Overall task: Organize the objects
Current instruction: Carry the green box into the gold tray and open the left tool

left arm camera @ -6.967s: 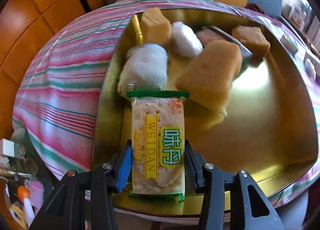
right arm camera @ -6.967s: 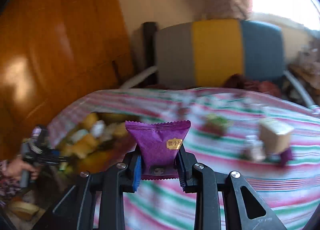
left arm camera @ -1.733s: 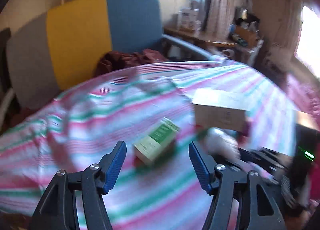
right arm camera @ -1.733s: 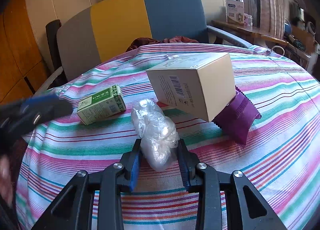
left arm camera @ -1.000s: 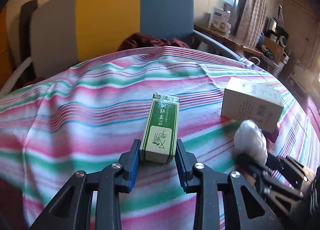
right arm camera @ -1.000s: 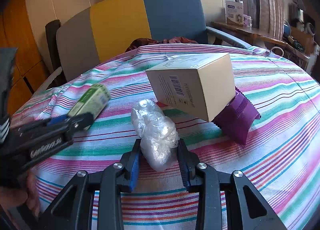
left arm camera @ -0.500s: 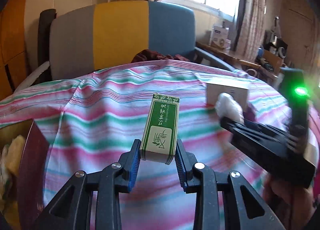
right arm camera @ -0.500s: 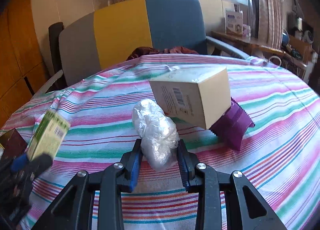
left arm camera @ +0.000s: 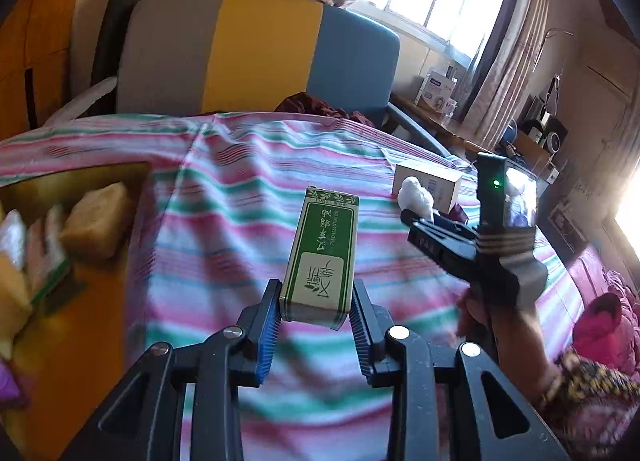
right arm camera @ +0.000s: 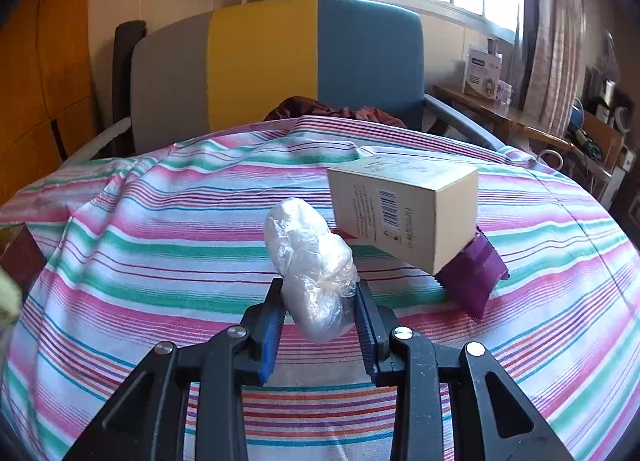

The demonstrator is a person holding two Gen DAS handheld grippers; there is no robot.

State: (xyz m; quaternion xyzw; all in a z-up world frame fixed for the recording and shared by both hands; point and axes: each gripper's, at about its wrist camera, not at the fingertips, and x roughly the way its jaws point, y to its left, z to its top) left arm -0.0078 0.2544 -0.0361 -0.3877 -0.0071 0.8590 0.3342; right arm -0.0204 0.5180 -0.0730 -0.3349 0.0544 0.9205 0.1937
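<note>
My left gripper is shut on a green and white box and holds it above the striped tablecloth. A gold tin with several wrapped snacks lies at the left. My right gripper is shut on a white plastic-wrapped bun, lifted over the cloth. It also shows in the left wrist view, with the bun at its tip. A beige carton rests tilted on a purple packet just right of the bun.
A chair with grey, yellow and blue panels stands behind the table, a dark red cloth on its seat. A dark tin corner shows at the left edge of the right wrist view. A cluttered side table stands at the right.
My left gripper has swung left with the green box, and the gold tin has come into view. My right gripper has lifted the bun slightly higher.
</note>
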